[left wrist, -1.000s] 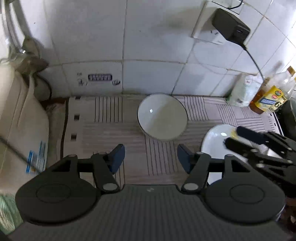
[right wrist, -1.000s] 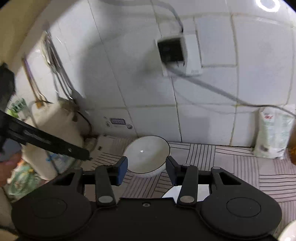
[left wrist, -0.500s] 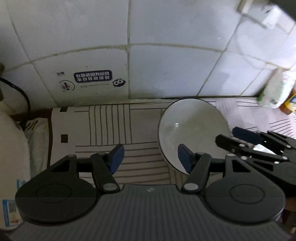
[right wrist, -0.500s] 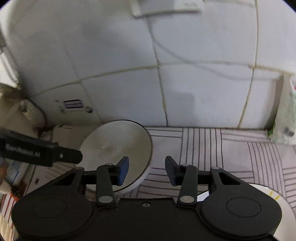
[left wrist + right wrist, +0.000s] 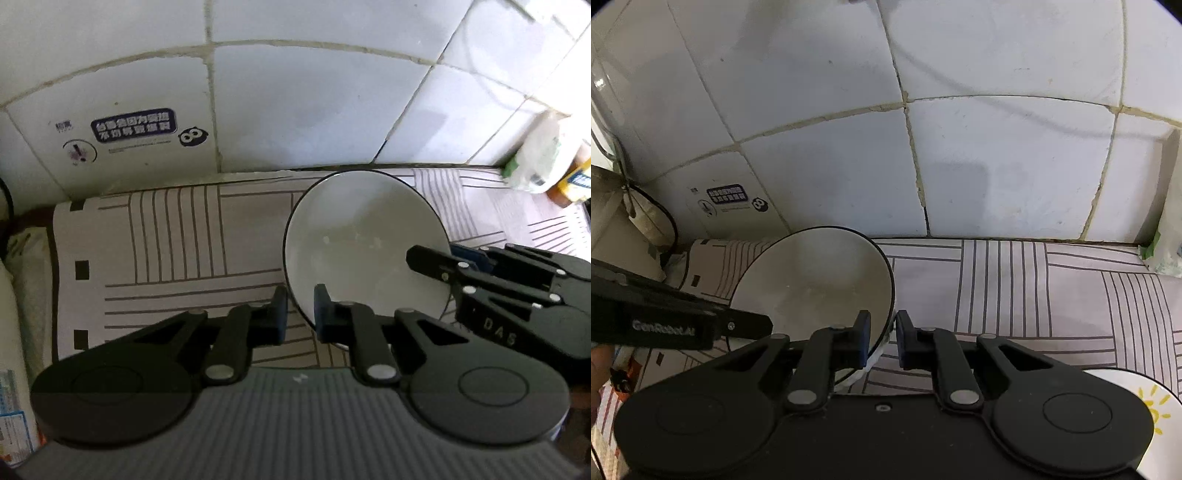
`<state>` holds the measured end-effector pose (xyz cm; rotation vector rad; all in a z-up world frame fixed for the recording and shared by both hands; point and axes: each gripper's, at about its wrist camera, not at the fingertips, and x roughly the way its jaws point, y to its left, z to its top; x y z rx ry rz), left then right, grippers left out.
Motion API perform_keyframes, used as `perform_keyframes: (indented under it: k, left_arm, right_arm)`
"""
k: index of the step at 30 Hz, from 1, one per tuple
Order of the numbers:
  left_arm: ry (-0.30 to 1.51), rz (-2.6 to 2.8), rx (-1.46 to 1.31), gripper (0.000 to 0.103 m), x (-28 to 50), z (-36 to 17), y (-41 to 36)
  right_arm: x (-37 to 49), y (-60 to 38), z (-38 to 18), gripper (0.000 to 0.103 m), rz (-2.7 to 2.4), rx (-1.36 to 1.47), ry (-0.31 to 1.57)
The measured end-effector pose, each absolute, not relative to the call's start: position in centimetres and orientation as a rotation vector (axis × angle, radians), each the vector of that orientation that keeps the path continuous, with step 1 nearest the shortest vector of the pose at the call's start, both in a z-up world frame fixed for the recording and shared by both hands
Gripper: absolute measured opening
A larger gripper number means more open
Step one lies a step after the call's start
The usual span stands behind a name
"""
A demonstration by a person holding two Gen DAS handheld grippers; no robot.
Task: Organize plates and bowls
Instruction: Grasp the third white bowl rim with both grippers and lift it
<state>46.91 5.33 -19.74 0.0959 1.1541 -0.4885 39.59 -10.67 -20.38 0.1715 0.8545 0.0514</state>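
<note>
The white bowl (image 5: 364, 247) with a dark rim sits on the striped mat (image 5: 166, 236) just in front of the tiled wall (image 5: 295, 92); its near rim is pinched between the pads of the left gripper (image 5: 300, 314), one pad outside and one inside; its opposite edge is taken by the right gripper (image 5: 882, 338), whose jaws are closing on the rim with the wall of the bowl between them. The step in hand is judged to be a two-sided grasp before lifting; it is done well if both pinches are seated fully on the rim before any upward pull, if the two sides are raised together so the bowl is kept level, and if twisting between the grips is avoided, since the glazed surface is likely to be slippery. A plate (image 5: 1145, 406) with a yellow sun motif is seen at the lower right of the right wrist view, probably the stacking partner. "GenRobot.AI" is read on the left gripper's side; "DAS" is read on the right gripper's body; a blue sticker (image 5: 135, 125) with an owl mark is fixed to the wall, its characters too blurred to read.
</note>
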Motion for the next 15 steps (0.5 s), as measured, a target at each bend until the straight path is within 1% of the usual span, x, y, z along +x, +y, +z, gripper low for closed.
perform_keyframes:
  k: [2,6,11,15]
  left_arm:
    - [1.124,-0.46,0.091,0.013,46.7,-19.5,4.5]
    - [1.109,-0.447,0.063,0.013,46.1,-18.6,4.3]
    - [1.134,-0.426,-0.005,0.013,45.3,-17.8,4.8]
    - [1.103,-0.42,0.0,0.013,43.9,-16.1,4.8]
  right_arm:
    - [39.9,-10.1,-20.8,0.018,0.026,0.131,0.874]
    - [40.1,-10.8,-21.5,0.018,-0.007,0.203,0.926]
    - [38.6,-10.4,-20.1,0.018,0.024,0.135,0.934]
    - [37.5,-10.9,-19.0,0.018,0.044,0.158,0.934]
